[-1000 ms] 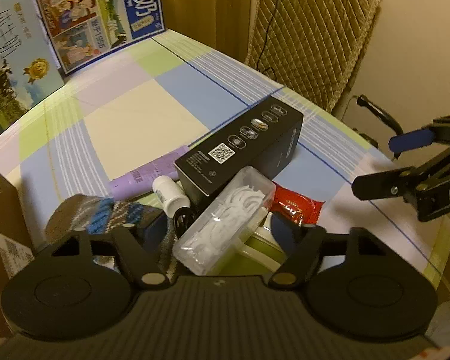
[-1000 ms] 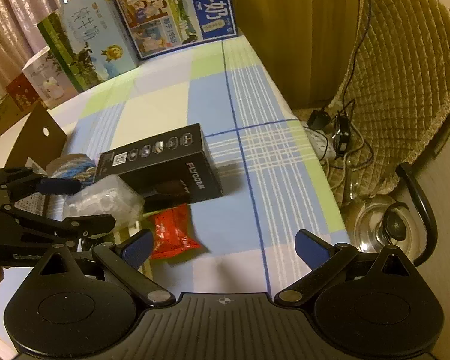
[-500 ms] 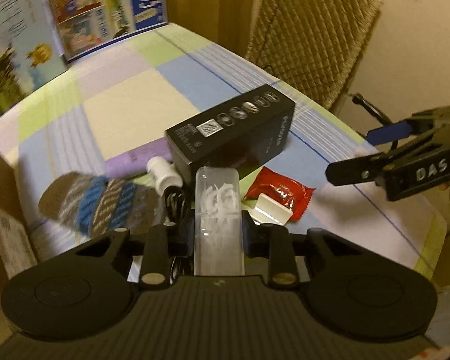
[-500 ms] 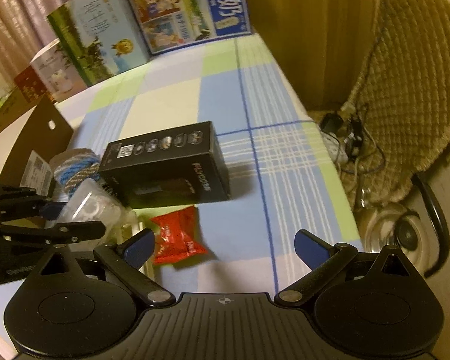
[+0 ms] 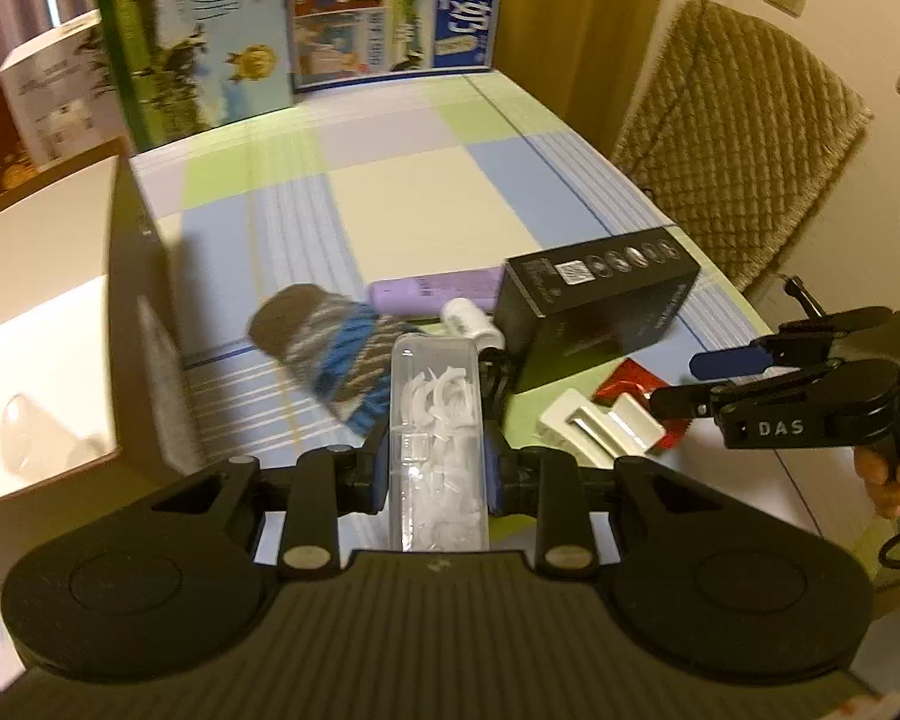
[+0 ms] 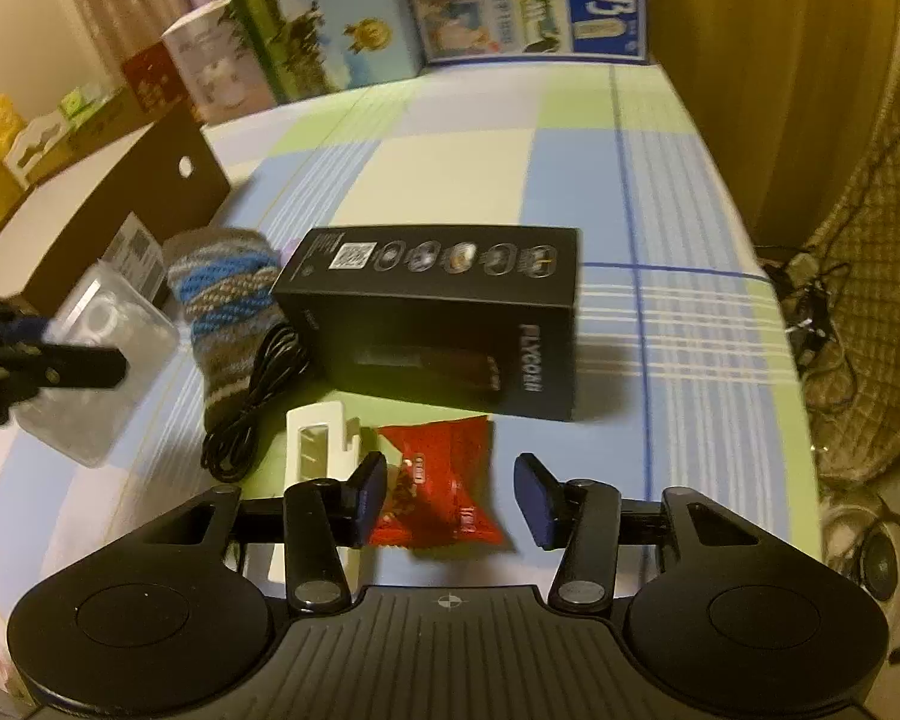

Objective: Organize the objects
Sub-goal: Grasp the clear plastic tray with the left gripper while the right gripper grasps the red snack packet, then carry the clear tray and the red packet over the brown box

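Two tools are busy at once, so each wants its own care. The left tool (image 5: 435, 474) is clamped on the clear plastic case (image 5: 437, 450) of small white pieces, its pads pressing both long sides and the case lifted clear of the checked cloth on the table (image 5: 426, 204); the open cardboard box (image 5: 48, 324) stands just to its left and looks the likely place for it. To carry it well, keep the case level — it sits lengthwise between the pads and could pivot if tipped — and clear the box's near wall before lowering. The right tool (image 6: 450, 501) hangs over the red snack packet (image 6: 438, 492) with its jaws closing, the packet between them but not visibly pinched yet. A thin foil packet lying flat is awkward: the fingertips should come down right to the cloth and catch the packet across its body, not skim above it. The white clip-like holder (image 6: 318, 450) lies touching the packet's left edge, right by the left finger, so the close should stay centred on the red — otherwise that finger may snag the holder. The black carton (image 6: 438, 318), coiled black cable (image 6: 252, 402) and knitted sock (image 6: 228, 294) lie just beyond and need no disturbing.
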### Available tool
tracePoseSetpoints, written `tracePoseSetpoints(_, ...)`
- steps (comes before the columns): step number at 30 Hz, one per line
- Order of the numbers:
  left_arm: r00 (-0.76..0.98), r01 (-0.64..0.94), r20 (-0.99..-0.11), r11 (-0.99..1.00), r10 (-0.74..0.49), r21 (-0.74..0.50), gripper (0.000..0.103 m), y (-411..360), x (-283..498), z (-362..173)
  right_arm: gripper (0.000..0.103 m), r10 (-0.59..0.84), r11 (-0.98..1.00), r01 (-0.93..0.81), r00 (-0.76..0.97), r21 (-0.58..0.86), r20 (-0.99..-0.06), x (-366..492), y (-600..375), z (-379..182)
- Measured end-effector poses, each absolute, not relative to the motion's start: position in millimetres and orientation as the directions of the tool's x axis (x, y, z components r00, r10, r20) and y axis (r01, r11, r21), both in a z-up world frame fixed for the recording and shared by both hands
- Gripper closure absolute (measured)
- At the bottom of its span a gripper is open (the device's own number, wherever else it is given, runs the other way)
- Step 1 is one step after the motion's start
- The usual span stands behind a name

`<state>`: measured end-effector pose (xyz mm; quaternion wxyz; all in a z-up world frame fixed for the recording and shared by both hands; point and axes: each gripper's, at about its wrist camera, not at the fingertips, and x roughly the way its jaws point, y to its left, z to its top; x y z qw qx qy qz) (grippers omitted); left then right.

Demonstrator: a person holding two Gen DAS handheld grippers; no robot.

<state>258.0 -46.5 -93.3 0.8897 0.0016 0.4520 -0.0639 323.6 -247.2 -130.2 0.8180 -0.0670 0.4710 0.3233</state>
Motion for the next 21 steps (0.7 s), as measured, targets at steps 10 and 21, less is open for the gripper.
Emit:
tracePoseSetpoints(10,0.603,0.039,-0.794,0.997,-0.077,-0.067,0.078,-27.9,237.7,-81.5,0.078,0.445,0.774,-0.606,0.318,0.182,-0.837,328.0,-237.3,-143.6)
tracePoseSetpoints(21,0.645,0.021,-0.760,0.995,-0.085,-0.093,0.078,-7.3,222.0,-59.9,0.080,0.494,0.792,-0.575,0.406,0.205,-0.769,304.9,-250.3,-91.3)
